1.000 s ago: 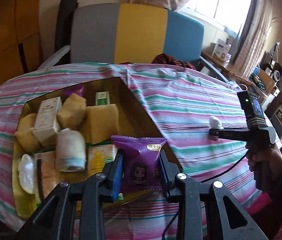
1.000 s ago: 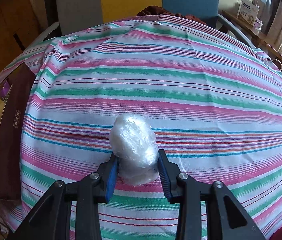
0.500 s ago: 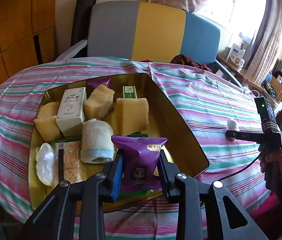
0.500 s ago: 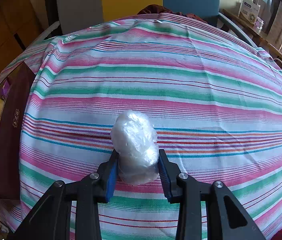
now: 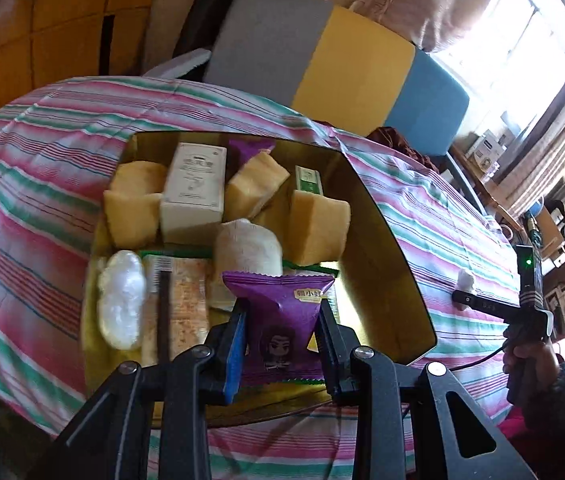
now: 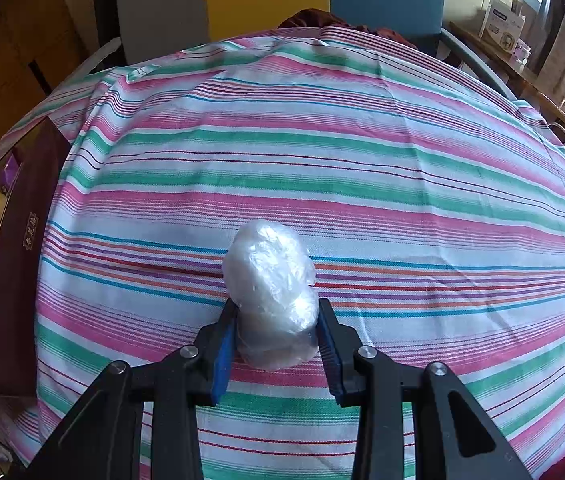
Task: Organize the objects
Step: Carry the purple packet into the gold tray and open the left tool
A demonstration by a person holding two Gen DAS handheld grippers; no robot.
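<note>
The purple snack packet [image 5: 282,320] sits pinched between the pads of my left gripper [image 5: 280,344], held upright above the near end of the gold box [image 5: 394,280]. Just beyond its tips the box is already well stocked: a rolled white cloth [image 5: 248,248], yellow sponge blocks [image 5: 318,226], a white carton [image 5: 194,186], a small green carton [image 5: 308,180], a flat cracker pack [image 5: 186,312] and one plastic-wrapped white bundle [image 5: 120,300] to the left. So most of the sorting looks done. My right gripper [image 6: 278,340] is clamped on a second wrapped white bundle [image 6: 272,296], which rests on the striped tablecloth [image 6: 362,160] well to the right of the box; its dark outer wall [image 6: 22,248] shows far to the left. I judge two items remain: the packet to drop in, then this bundle to carry over.
</note>
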